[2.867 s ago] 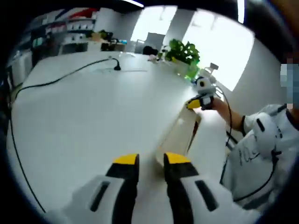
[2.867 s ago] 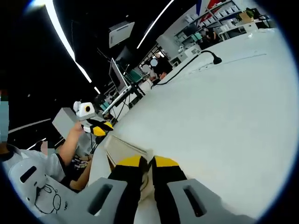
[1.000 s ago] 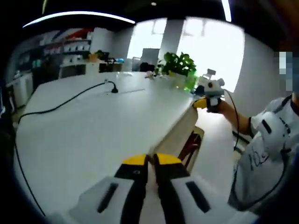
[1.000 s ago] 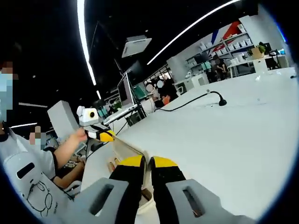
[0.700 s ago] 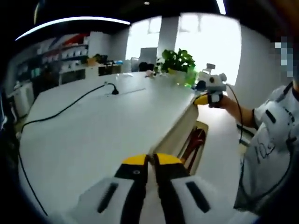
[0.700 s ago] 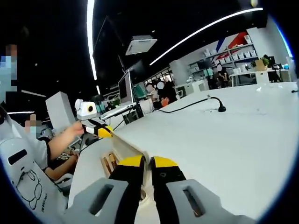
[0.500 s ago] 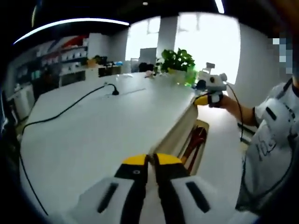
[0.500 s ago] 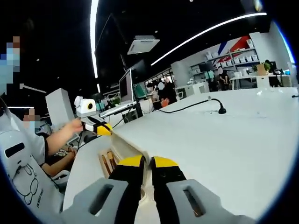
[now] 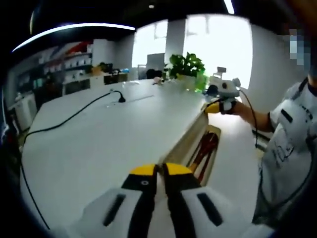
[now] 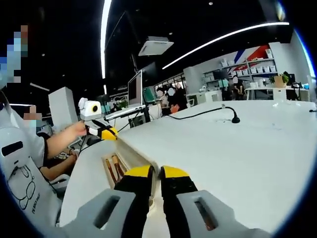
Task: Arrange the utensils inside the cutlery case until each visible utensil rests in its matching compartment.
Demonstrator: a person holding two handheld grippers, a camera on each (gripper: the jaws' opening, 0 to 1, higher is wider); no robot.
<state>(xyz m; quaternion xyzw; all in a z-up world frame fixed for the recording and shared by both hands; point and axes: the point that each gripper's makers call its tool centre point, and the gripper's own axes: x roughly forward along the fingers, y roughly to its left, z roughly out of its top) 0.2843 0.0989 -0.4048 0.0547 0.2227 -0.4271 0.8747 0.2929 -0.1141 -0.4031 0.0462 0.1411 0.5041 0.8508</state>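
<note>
The cutlery case (image 9: 200, 148) is held raised and tilted at the desk's near edge, one end pinched by the left gripper (image 9: 159, 169) and the other by the right gripper (image 9: 216, 106), both sets of jaws clenched on its rim. In the right gripper view the right gripper (image 10: 156, 171) is closed on the near end while the left gripper (image 10: 106, 133) clamps the far end. Reddish-brown utensils (image 9: 203, 150) are seen lying lengthwise inside; which compartment each occupies cannot be told. A risk is judged here: with the cutlery case lifted on edge, the utensils could slide out or shift into wrong compartments if the tilt grows, and a thin rim grip could slip. Compared with 2.9 s ago, the case is opened further toward the camera, its interior and utensils are exposed, and the left jaws, then apart, are now closed.
</note>
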